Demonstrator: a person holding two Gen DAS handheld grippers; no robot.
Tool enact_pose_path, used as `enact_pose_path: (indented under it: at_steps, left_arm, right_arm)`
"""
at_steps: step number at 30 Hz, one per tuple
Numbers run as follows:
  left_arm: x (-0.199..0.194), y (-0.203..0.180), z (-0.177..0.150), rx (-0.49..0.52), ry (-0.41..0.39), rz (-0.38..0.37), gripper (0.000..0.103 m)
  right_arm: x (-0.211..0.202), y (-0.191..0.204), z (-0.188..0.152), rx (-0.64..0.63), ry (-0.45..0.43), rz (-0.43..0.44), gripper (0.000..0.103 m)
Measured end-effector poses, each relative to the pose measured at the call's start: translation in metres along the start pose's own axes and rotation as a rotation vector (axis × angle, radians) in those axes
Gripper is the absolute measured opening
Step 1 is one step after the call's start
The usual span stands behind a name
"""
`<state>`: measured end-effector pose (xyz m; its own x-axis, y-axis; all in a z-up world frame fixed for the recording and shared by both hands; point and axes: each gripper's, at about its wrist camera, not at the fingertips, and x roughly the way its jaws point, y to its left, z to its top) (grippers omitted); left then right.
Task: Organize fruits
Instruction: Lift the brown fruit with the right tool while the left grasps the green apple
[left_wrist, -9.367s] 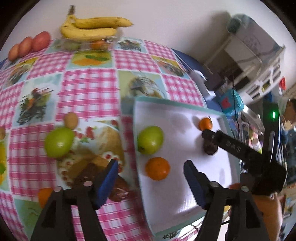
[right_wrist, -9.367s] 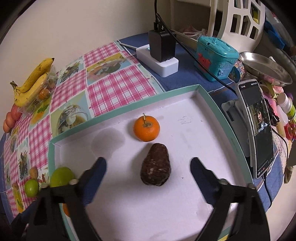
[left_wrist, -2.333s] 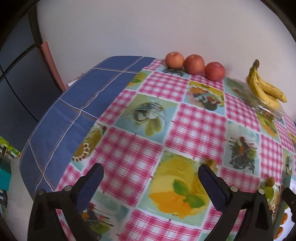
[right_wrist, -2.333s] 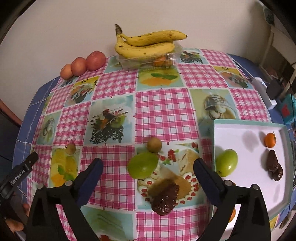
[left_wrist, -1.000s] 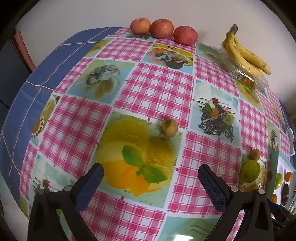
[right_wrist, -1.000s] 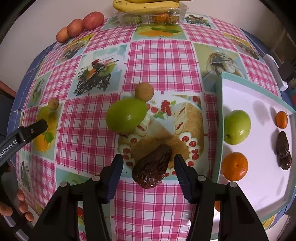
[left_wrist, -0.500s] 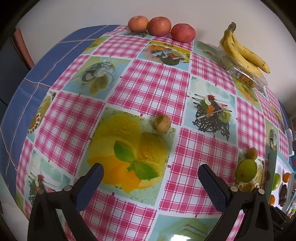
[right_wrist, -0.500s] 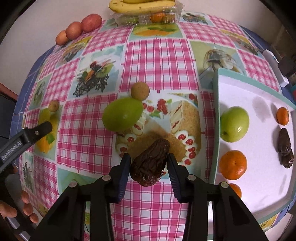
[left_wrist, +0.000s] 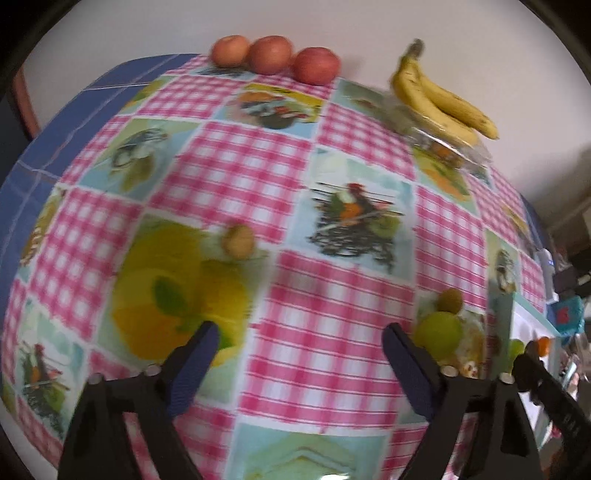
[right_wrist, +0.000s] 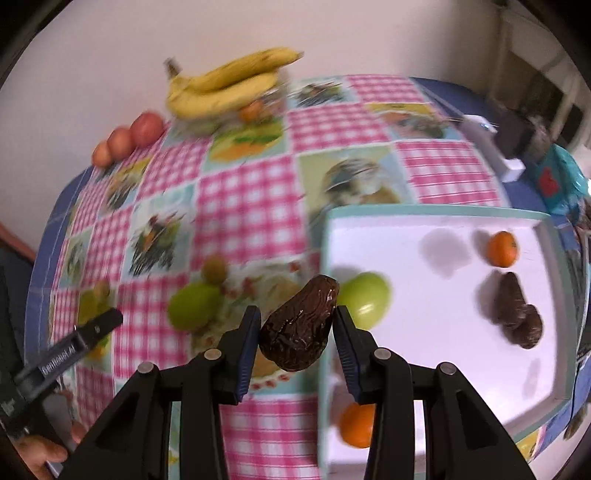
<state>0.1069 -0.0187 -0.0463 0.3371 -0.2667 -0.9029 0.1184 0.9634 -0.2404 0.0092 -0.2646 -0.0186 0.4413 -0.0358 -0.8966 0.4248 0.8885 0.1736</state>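
The right gripper (right_wrist: 297, 332), jaws now pinching the dark avocado (right_wrist: 300, 326), had lifted it toward the tray (right_wrist: 436, 216); left gripper (left_wrist: 299, 354) jaws stayed spread.

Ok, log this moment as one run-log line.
right tool: shut on dark wrinkled fruit, lifted | left tool: open, holding nothing | white tray: green apple, two oranges, dark fruit

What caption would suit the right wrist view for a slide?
Right gripper holds a dark brown avocado near the white tray, which already contains four fruits.
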Motion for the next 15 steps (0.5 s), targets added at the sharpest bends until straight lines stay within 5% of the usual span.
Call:
enact_pose_path:
  at_steps: [5, 15]
  left_arm:
    - [0.010, -0.018, -0.004, 0.005, 0.023, -0.088, 0.073]
    - [0.014, -0.059, -0.007, 0.078, 0.004, -0.222, 0.060]
  right_arm:
    - [-0.004, -0.029, 0.004, 0.045, -0.022, -0.051, 0.042]
    - [-0.001, -0.063, 0.007, 0.109, -0.019, -0.046, 0.042]
